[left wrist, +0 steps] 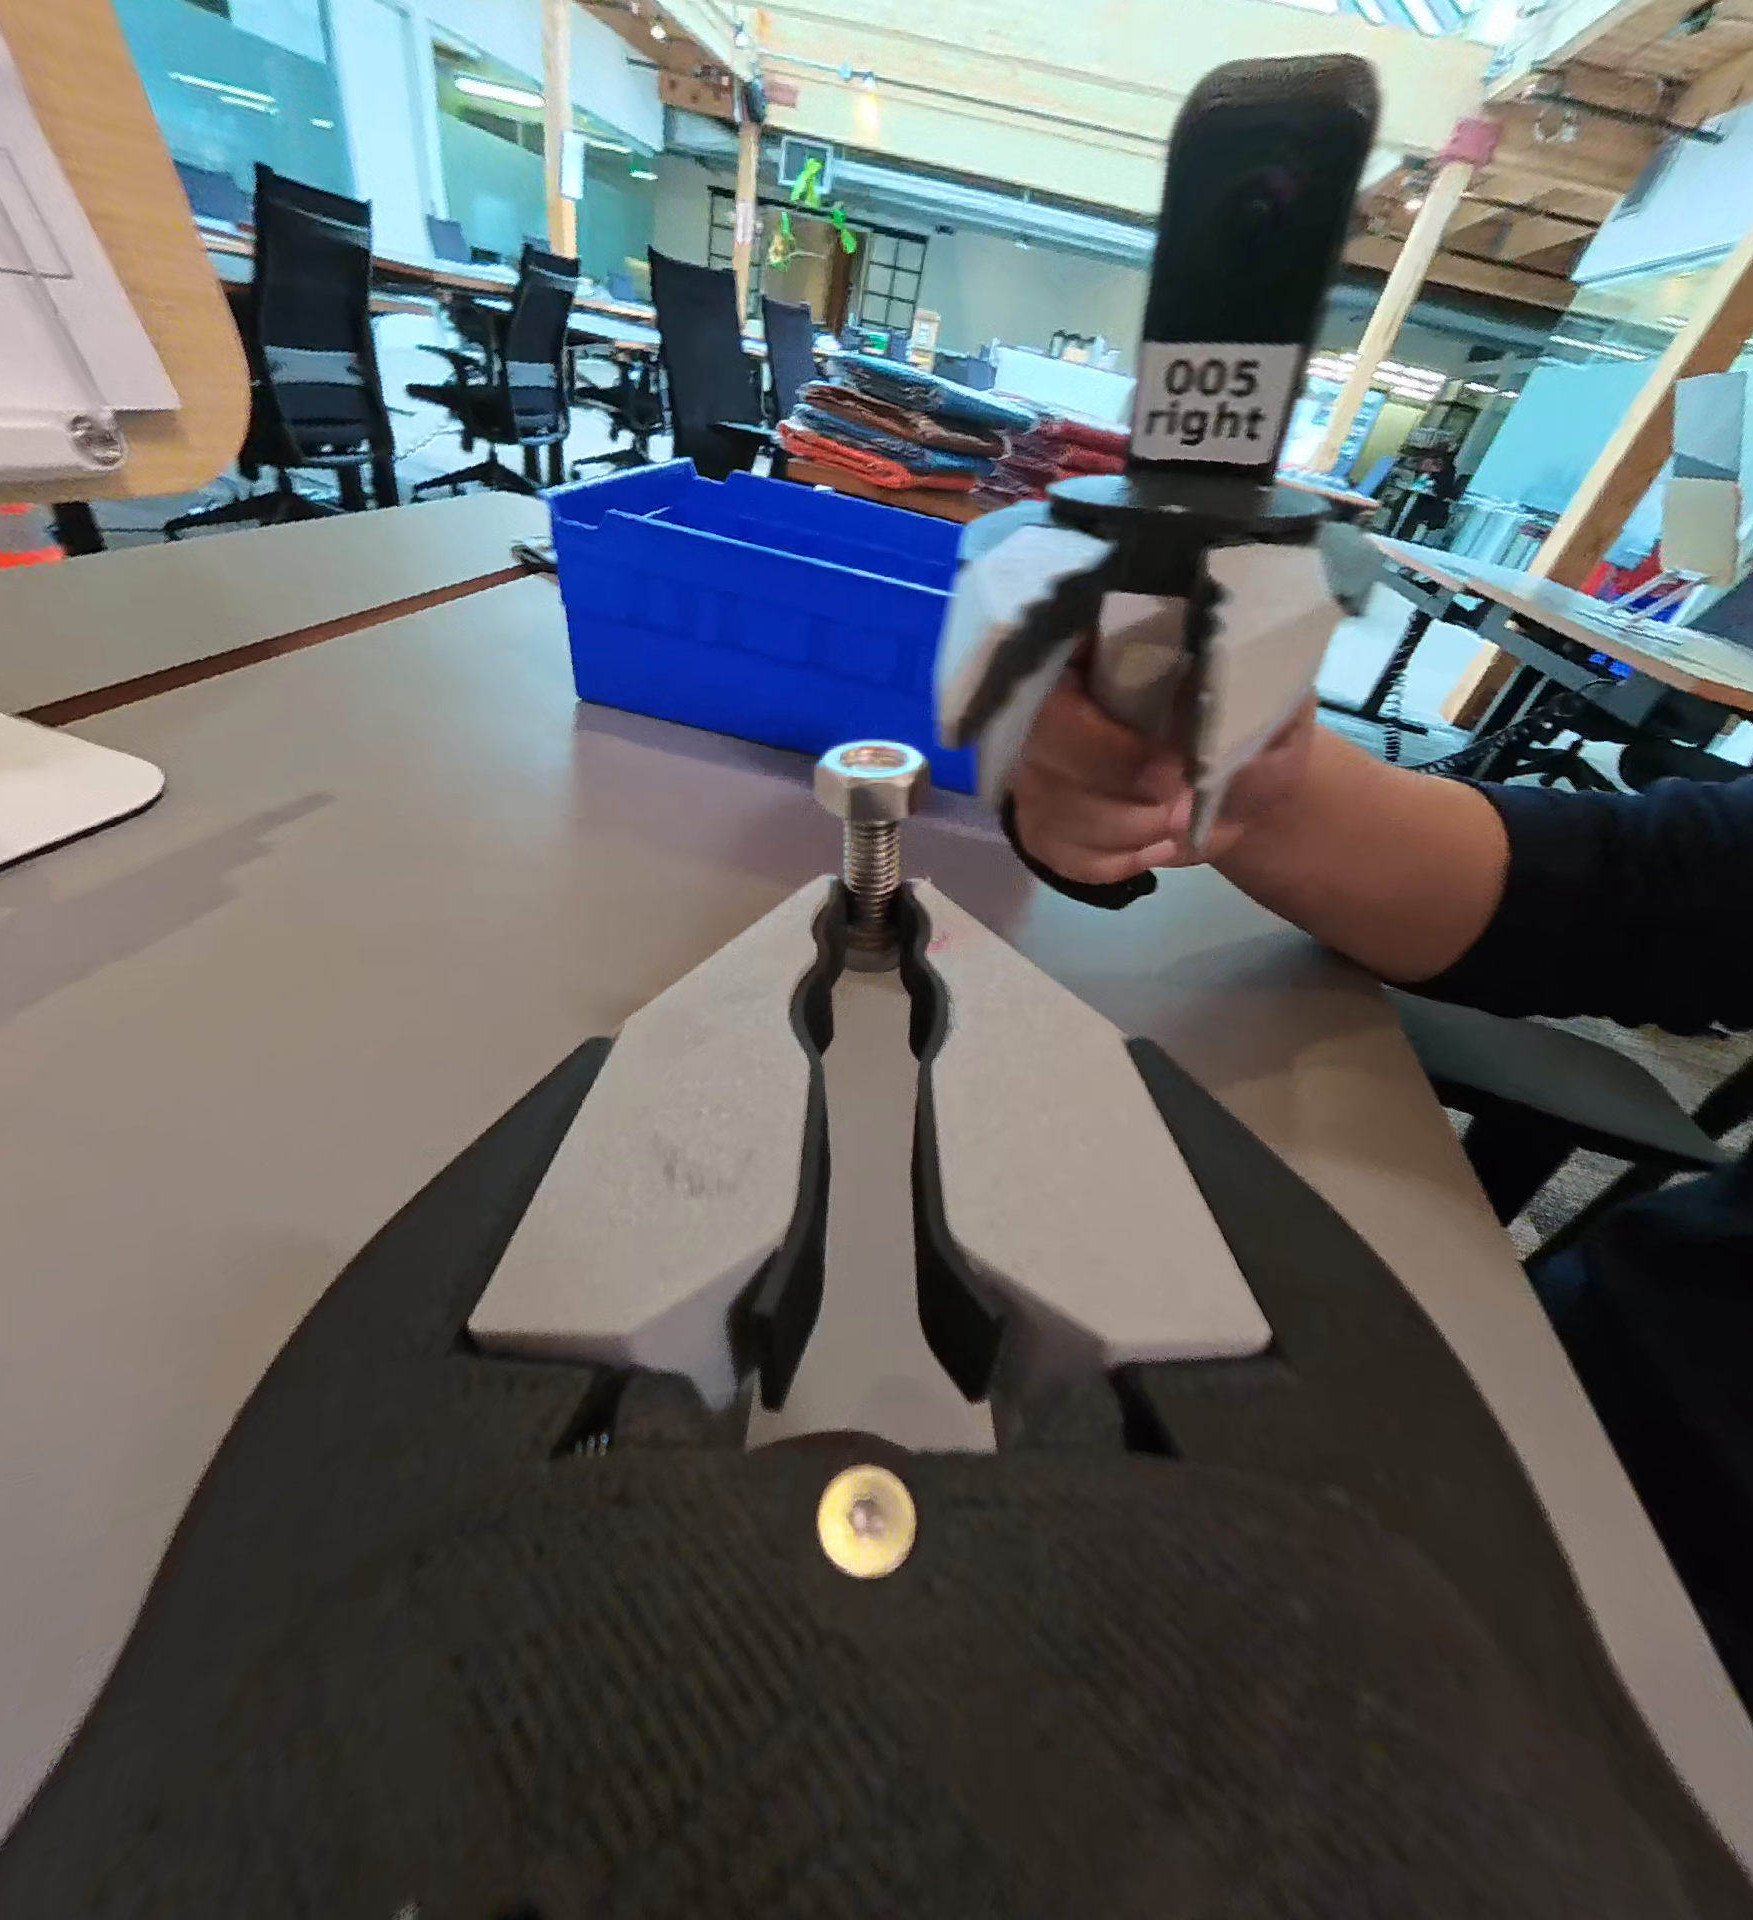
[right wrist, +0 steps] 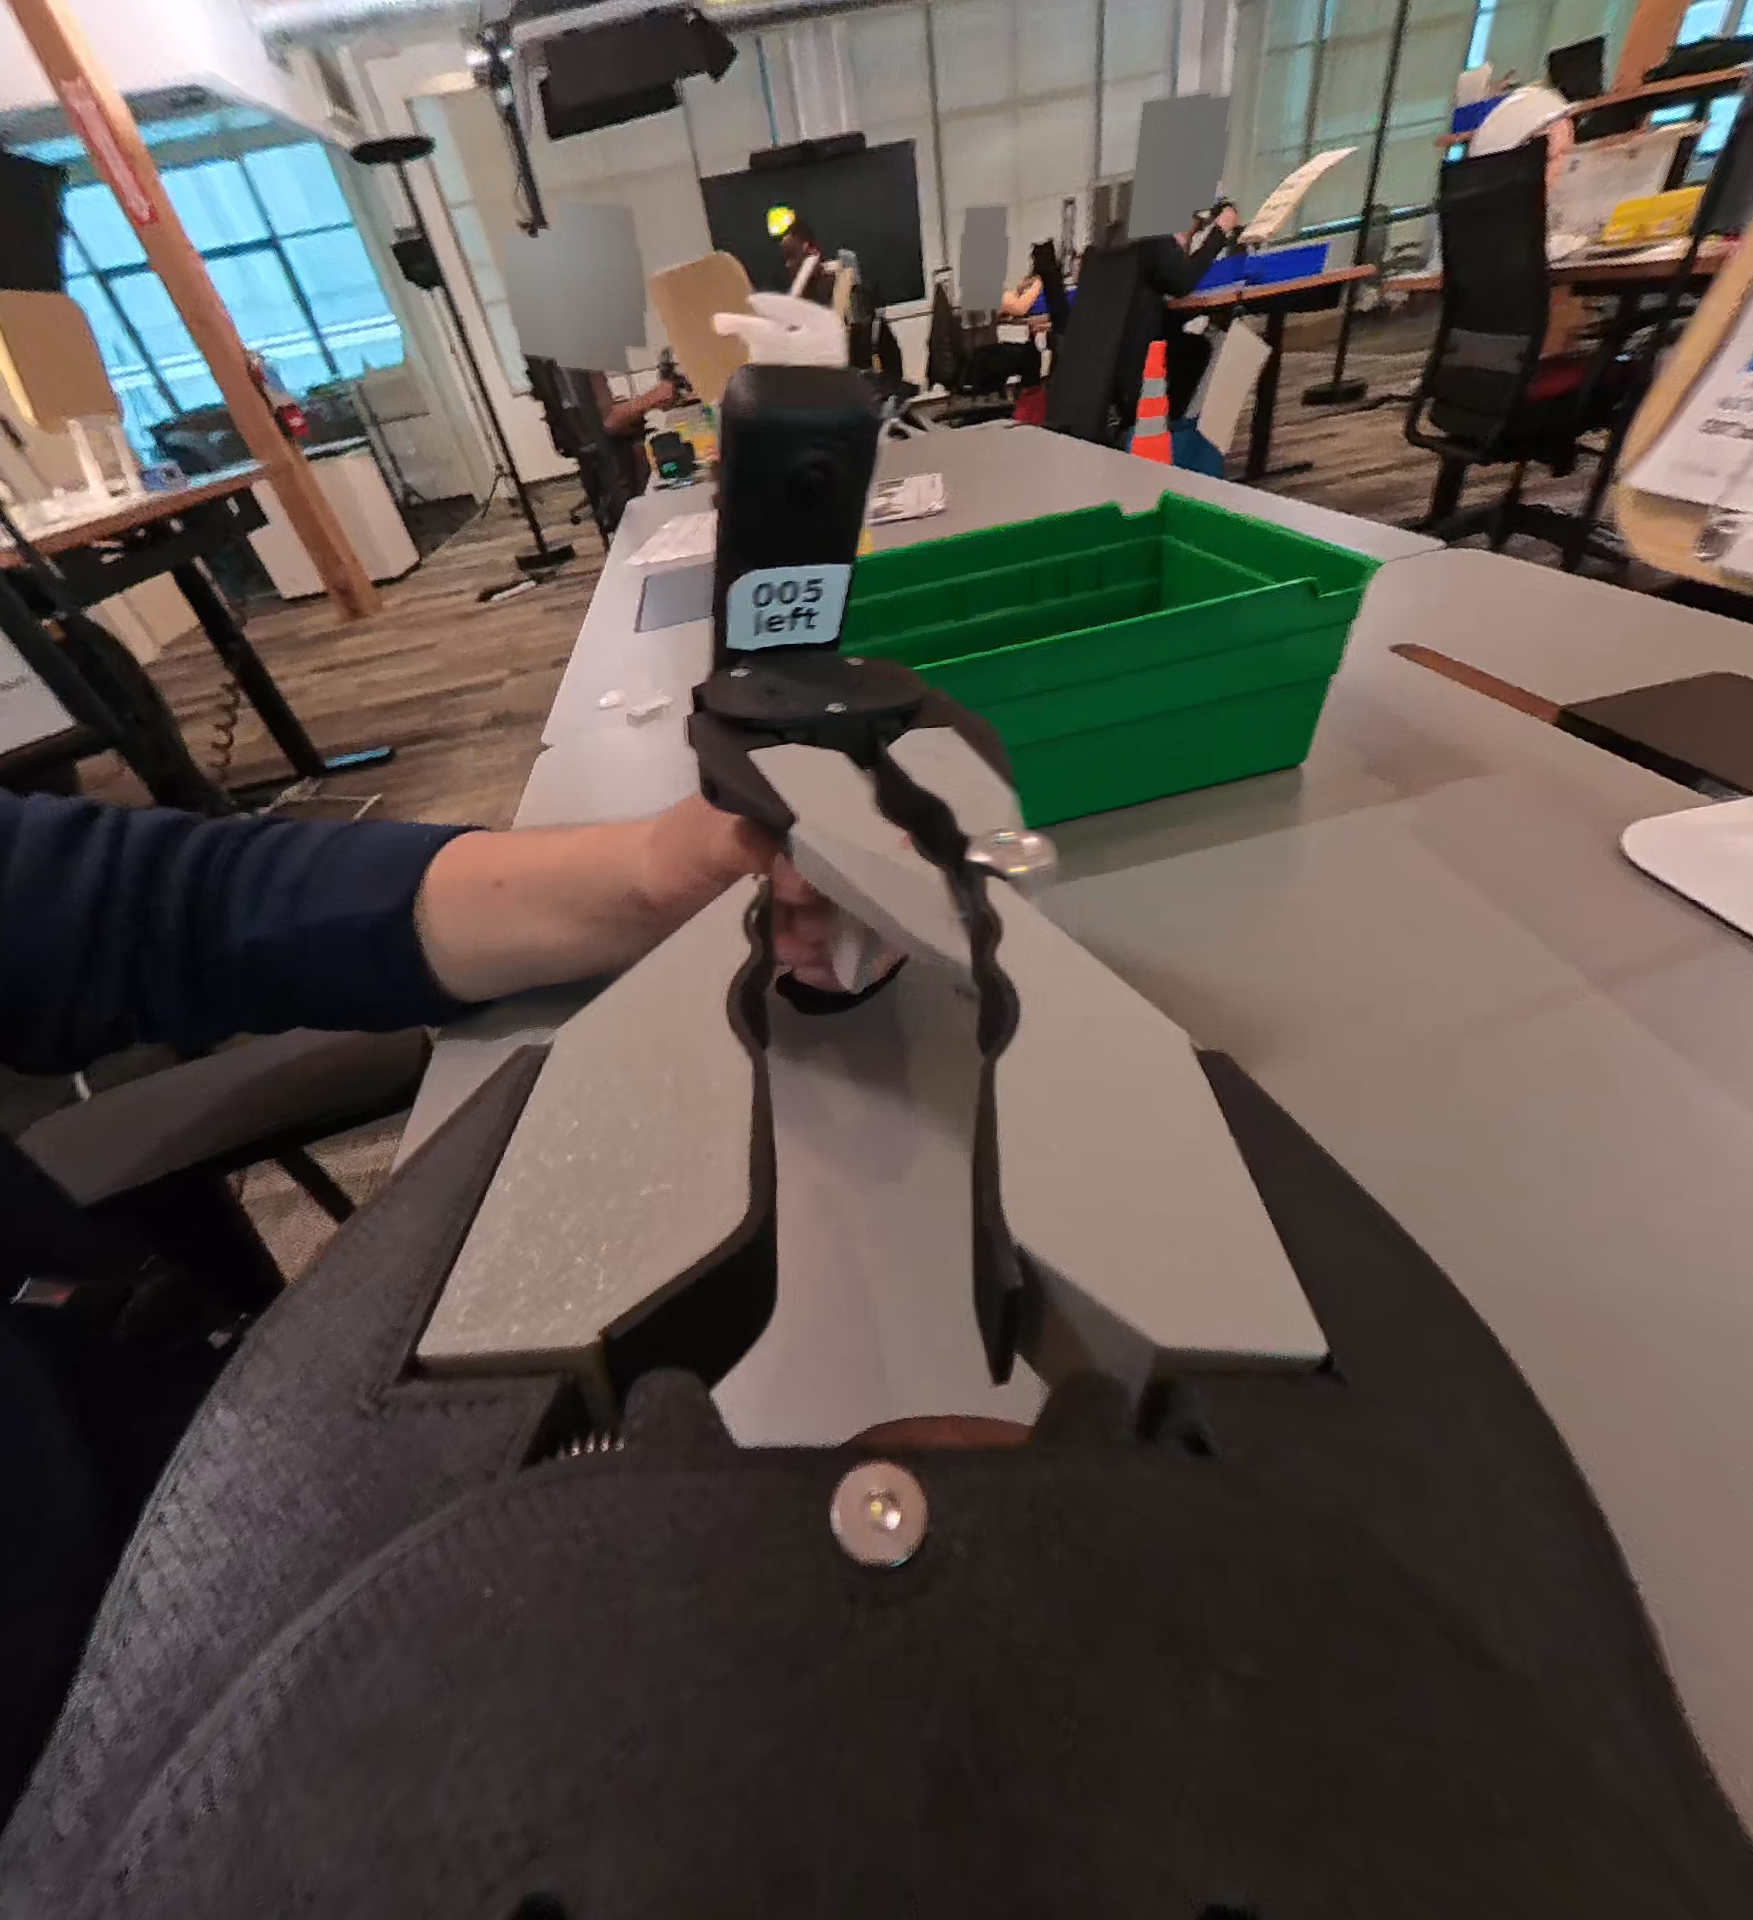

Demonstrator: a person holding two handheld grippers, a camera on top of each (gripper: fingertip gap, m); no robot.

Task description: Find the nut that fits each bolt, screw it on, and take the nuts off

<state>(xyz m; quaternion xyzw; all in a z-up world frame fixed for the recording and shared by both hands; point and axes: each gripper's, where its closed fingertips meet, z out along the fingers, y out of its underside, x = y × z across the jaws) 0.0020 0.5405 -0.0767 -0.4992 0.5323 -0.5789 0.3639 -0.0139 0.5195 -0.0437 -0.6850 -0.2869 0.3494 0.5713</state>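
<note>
A steel bolt (left wrist: 867, 860) stands upright with its head down between the tips of my left gripper (left wrist: 872, 920), which is shut on it just above the grey table (left wrist: 332, 831). A hex nut (left wrist: 870, 784) sits on the bolt's top end. My right gripper (left wrist: 1090, 769) is up and to the right of the bolt, apart from it, fingers open and empty, held by a hand. In the right wrist view my right gripper (right wrist: 872, 997) stands open, and beyond it the left gripper (right wrist: 965, 883) holds the bolt and nut (right wrist: 1007, 852).
A blue bin (left wrist: 747, 613) stands on the table behind the bolt. A green bin (right wrist: 1163, 675) stands behind the left gripper in the right wrist view. A white rounded plate (left wrist: 20, 779) lies at the left edge. A dark pad (right wrist: 1703, 727) lies far right. Spacing between my two grippers at the tips: around 4 cm.
</note>
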